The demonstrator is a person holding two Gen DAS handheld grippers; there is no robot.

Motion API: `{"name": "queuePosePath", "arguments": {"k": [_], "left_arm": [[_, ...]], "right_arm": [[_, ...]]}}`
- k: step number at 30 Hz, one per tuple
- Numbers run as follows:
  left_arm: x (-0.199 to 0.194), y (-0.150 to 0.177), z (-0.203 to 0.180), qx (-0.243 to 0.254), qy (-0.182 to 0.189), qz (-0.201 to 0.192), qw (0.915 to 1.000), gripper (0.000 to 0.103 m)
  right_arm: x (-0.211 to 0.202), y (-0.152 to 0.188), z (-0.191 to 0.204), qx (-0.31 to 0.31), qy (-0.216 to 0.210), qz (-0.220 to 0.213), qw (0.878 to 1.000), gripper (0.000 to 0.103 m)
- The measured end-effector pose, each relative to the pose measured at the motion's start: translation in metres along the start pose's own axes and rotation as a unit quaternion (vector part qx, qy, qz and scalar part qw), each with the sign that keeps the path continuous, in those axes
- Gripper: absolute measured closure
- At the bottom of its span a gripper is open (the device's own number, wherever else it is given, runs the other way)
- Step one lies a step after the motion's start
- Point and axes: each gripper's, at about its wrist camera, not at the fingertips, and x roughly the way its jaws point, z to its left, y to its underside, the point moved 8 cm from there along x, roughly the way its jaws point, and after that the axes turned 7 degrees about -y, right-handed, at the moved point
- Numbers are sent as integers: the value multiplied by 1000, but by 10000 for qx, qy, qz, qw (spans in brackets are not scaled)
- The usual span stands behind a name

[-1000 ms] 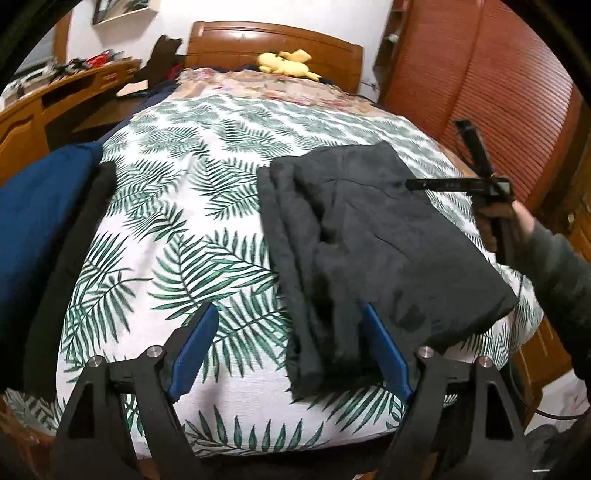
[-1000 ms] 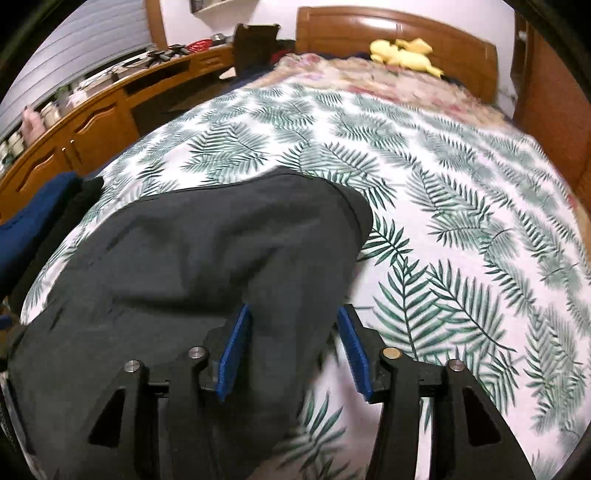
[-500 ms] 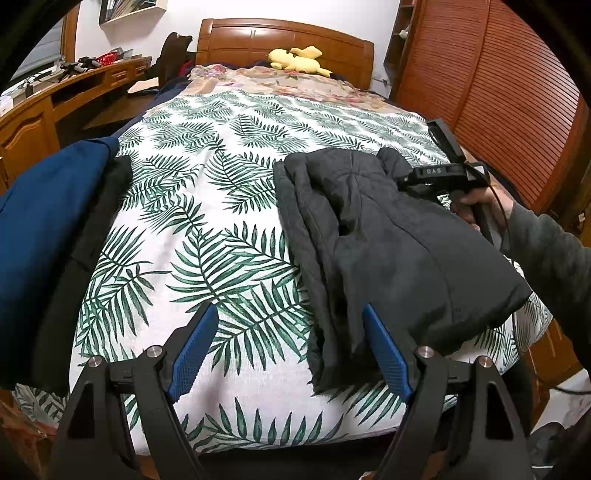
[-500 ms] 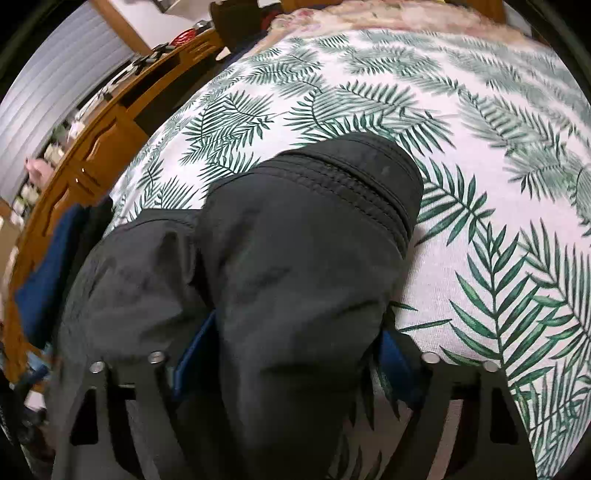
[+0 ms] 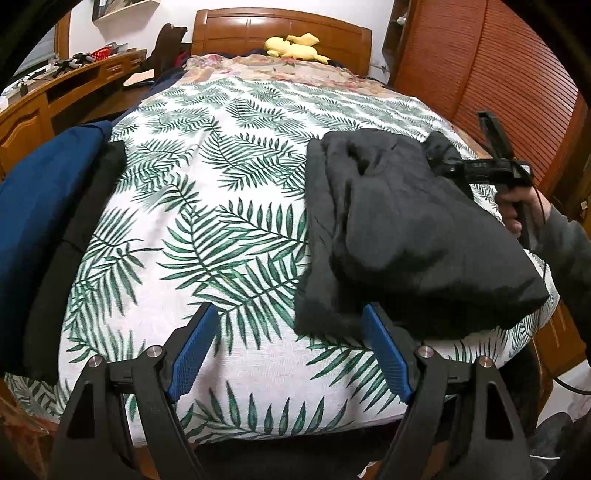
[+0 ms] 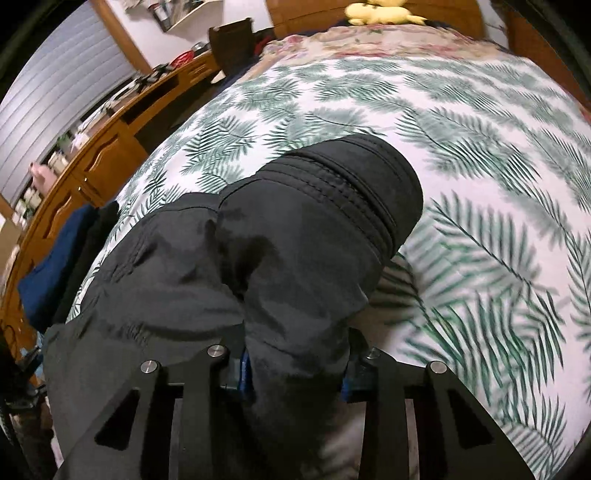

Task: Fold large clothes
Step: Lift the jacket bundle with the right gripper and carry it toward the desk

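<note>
Bedroom, with a bed under a palm-leaf sheet, wooden headboard and yellow soft toy at the far end. Dark jacket: lay folded on the right half of the sheet, near the foot edge. Left gripper: jaws stood wide apart with nothing between them, above the sheet just beside the jacket's near corner. Right gripper: clamped on a raised fold of the jacket. Left view alone showed the person's right hand on the handle, the slatted wardrobe door and a blue garment piled at the left. Right view alone showed the stitched hem and the pinch itself, plus a long wooden desk.
</note>
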Motion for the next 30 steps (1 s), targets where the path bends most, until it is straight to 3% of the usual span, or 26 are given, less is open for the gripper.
{"name": "queuePosePath", "arguments": {"k": [7, 13, 25, 26, 28, 30], "left_arm": [[14, -5, -9, 96, 83, 43, 9999, 22], [22, -6, -15, 131, 106, 112, 9998, 22], [33, -1, -18, -80, 322, 137, 9994, 23], [33, -2, -20, -81, 347, 120, 9993, 25], [31, -2, -23, -119, 453, 83, 9989, 51], [30, -4, -22, -253, 530, 38, 9983, 63]], "right_arm": [[-11, 12, -11, 134, 101, -33, 9999, 68], [-8, 4, 2, 100, 307, 8, 9995, 65], [2, 5, 5, 185, 456, -93, 9987, 57], [2, 5, 4, 211, 452, -98, 9987, 57], [3, 5, 4, 237, 461, -103, 9986, 57], [2, 5, 5, 269, 474, -101, 9985, 57]]}}
